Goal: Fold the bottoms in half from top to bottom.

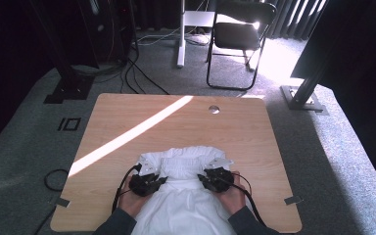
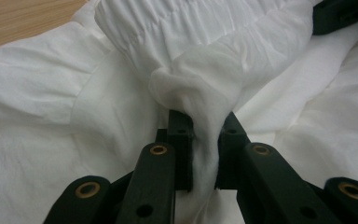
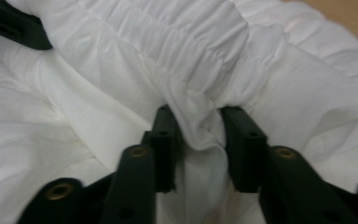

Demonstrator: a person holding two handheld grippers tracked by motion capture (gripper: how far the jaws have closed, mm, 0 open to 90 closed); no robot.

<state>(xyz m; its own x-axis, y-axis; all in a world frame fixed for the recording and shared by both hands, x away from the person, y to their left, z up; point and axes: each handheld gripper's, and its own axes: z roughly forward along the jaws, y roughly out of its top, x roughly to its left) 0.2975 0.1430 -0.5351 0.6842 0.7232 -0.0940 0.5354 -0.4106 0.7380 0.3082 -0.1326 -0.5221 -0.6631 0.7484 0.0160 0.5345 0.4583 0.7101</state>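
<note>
While both hands rest at the lower middle of the high view, the white garment (image 1: 183,188) lies bunched on the wooden surface (image 1: 127,117) near its bottom edge. Left gripper (image 1: 160,181): jaws narrow, pinching a gathered fold of cloth just below the elastic band (image 2: 168,25). Right gripper (image 1: 201,179): jaws stand wider apart, a fold of cloth between them; pads appear clear of it. Grippers sit near each other on the garment.
</note>
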